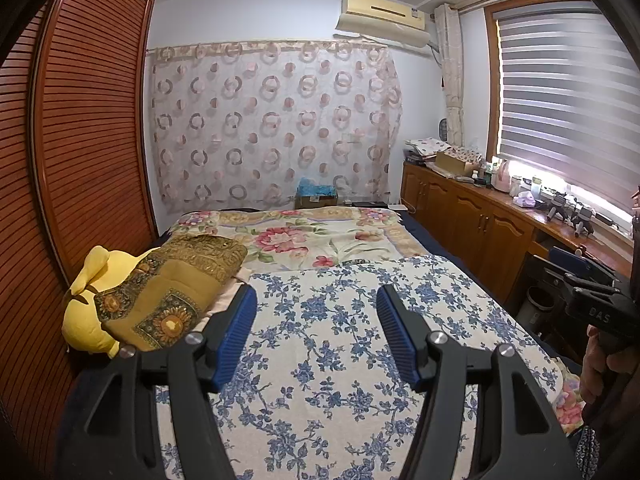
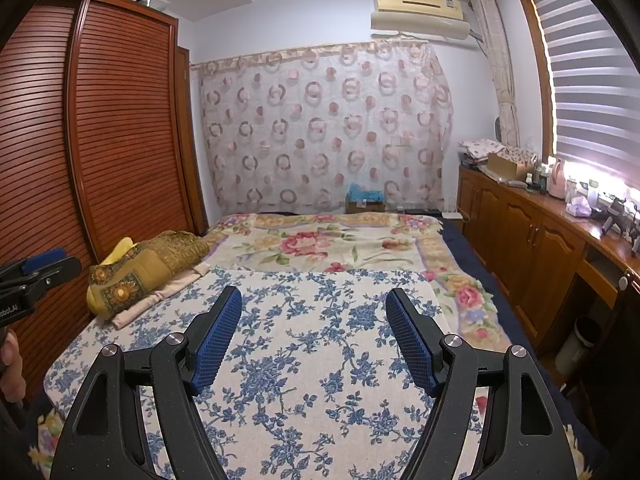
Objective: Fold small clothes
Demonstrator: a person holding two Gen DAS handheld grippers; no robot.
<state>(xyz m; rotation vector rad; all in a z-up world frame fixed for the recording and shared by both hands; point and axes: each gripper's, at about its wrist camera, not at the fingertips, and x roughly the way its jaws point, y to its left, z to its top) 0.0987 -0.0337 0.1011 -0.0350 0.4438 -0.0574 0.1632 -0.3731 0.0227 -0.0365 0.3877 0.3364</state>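
Both the left gripper and the right gripper hover with jaws wide and empty above the blue-flowered cloth on the bed. Folded gold and beige pieces lie stacked at its left edge. This fits a start or an end equally, so I cannot name a next move.

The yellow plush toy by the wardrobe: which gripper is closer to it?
Left. The left gripper hovers over the bed just right of the yellow plush toy, jaws open. The right gripper is farther right, beyond it, also open.
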